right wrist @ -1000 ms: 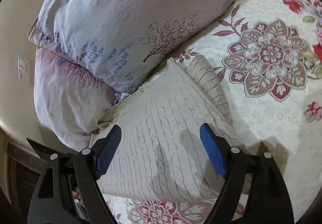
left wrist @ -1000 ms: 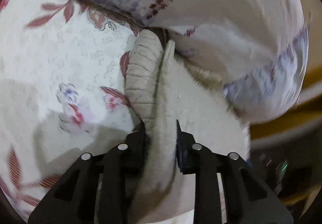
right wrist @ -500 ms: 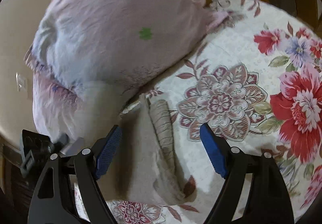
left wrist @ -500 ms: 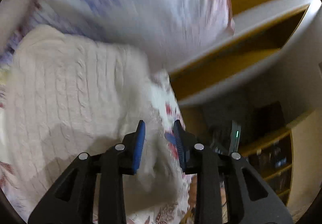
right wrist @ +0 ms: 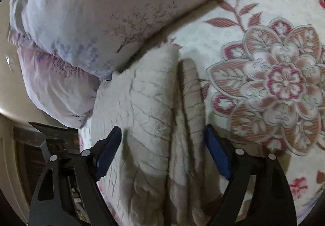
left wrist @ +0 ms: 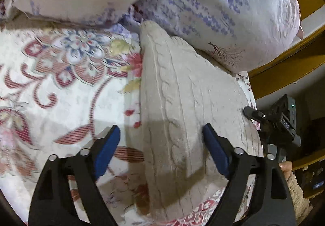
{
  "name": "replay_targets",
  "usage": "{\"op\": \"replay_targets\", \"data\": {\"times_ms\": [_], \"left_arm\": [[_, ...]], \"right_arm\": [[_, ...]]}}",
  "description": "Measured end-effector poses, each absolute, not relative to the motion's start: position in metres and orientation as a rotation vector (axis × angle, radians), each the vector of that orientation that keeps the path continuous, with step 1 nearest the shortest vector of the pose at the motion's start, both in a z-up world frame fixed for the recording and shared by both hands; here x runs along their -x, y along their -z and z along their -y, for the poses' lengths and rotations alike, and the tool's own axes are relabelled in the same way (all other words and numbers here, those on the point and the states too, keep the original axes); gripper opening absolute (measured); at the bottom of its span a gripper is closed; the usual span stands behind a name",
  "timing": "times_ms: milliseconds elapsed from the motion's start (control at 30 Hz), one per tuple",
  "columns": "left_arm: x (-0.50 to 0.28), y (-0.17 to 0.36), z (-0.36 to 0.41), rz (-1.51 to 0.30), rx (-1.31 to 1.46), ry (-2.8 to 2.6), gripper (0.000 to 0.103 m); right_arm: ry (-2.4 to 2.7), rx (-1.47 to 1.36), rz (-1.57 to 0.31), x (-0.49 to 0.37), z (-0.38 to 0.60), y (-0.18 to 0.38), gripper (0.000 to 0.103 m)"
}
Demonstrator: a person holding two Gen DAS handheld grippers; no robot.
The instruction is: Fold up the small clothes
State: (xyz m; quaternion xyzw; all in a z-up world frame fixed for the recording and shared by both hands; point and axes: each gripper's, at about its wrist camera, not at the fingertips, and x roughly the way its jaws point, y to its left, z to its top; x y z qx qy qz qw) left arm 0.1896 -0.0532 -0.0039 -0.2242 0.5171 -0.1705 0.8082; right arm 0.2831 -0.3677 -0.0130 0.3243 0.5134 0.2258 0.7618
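Note:
A cream cable-knit sweater (left wrist: 182, 104) lies folded on the flowered bedspread (left wrist: 61, 88), its far end against the pillows. My left gripper (left wrist: 160, 144) is open and empty, its blue pads on either side of the sweater's near end, just above it. In the right wrist view the same sweater (right wrist: 150, 108) lies with a ribbed sleeve (right wrist: 192, 96) folded along its right side. My right gripper (right wrist: 162, 144) is open and empty over the sweater's near end. The other gripper's body (left wrist: 280, 124) shows at the right of the left wrist view.
Two pale lilac pillows (right wrist: 85, 12) are stacked at the head of the bed, touching the sweater. A yellow wooden bed frame (left wrist: 284, 67) and the bed's edge lie right of the sweater. Flowered bedspread (right wrist: 274, 83) extends to the right in the right wrist view.
My left gripper has let go of the sweater and opened wide; it held a fold a second ago. The sweater now lies folded flat. The right gripper stayed open and moved closer over it.

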Motion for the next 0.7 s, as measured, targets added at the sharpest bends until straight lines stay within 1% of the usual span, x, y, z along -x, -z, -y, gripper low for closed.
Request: {"op": "replay_targets", "data": {"times_ms": [33,67,100,133,167,200,267,367,400,433,467,500,533,567,600,633,667,700], "left_arm": [[-0.192,0.005,0.062,-1.091,0.485,0.366,0.088],[-0.197,0.007,0.071,-1.081,0.480,0.379,0.079],[-0.201,0.008,0.083,-1.081,0.483,0.392,0.064],[-0.205,0.009,0.086,-1.089,0.486,0.388,0.062],[-0.204,0.005,0.085,-1.079,0.494,0.393,0.049],[-0.199,0.001,0.079,-1.068,0.509,0.416,0.038],[-0.195,-0.013,0.057,-1.032,0.544,0.489,0.035],[-0.164,-0.047,0.022,-0.931,0.444,0.503,0.037],[-0.157,-0.050,0.013,-0.920,0.423,0.487,0.041],[-0.154,-0.050,0.006,-0.913,0.388,0.449,0.046],[-0.152,-0.046,0.000,-0.914,0.311,0.361,0.057],[-0.153,-0.038,-0.002,-0.930,0.228,0.262,0.058],[-0.154,-0.033,-0.006,-0.951,0.184,0.200,0.058],[-0.154,-0.026,-0.010,-0.979,0.161,0.138,0.059],[-0.147,-0.027,-0.016,-0.964,0.196,0.124,0.063],[-0.140,-0.030,-0.020,-0.940,0.217,0.114,0.066],[-0.131,-0.034,-0.022,-0.902,0.217,0.090,0.078],[-0.120,-0.037,-0.023,-0.872,0.201,0.070,0.081]], "right_arm": [[-0.507,-0.688,-1.121,-0.282,0.362,0.013,0.045],[-0.514,-0.702,-1.119,-0.280,0.360,0.014,0.038],[-0.517,-0.728,-1.107,-0.278,0.361,0.014,0.037],[-0.513,-0.748,-1.094,-0.275,0.362,0.012,0.034],[-0.511,-0.762,-1.078,-0.271,0.363,0.007,0.032],[-0.522,-0.775,-1.062,-0.269,0.363,0.003,0.032],[-0.597,-0.799,-1.004,-0.257,0.354,-0.014,0.030],[-0.707,-0.762,-0.962,-0.241,0.322,-0.033,0.030],[-0.726,-0.746,-0.967,-0.240,0.311,-0.032,0.031],[-0.732,-0.706,-0.993,-0.241,0.295,-0.026,0.034],[-0.714,-0.663,-1.030,-0.244,0.281,-0.019,0.037],[-0.650,-0.591,-1.100,-0.250,0.265,-0.006,0.037],[-0.596,-0.551,-1.126,-0.253,0.259,-0.001,0.038],[-0.558,-0.546,-1.110,-0.251,0.259,-0.001,0.038],[-0.554,-0.570,-1.075,-0.248,0.262,-0.006,0.038],[-0.530,-0.587,-0.993,-0.241,0.269,-0.017,0.038],[-0.514,-0.587,-0.944,-0.238,0.273,-0.025,0.038],[-0.515,-0.593,-0.933,-0.239,0.274,-0.028,0.038]]}}
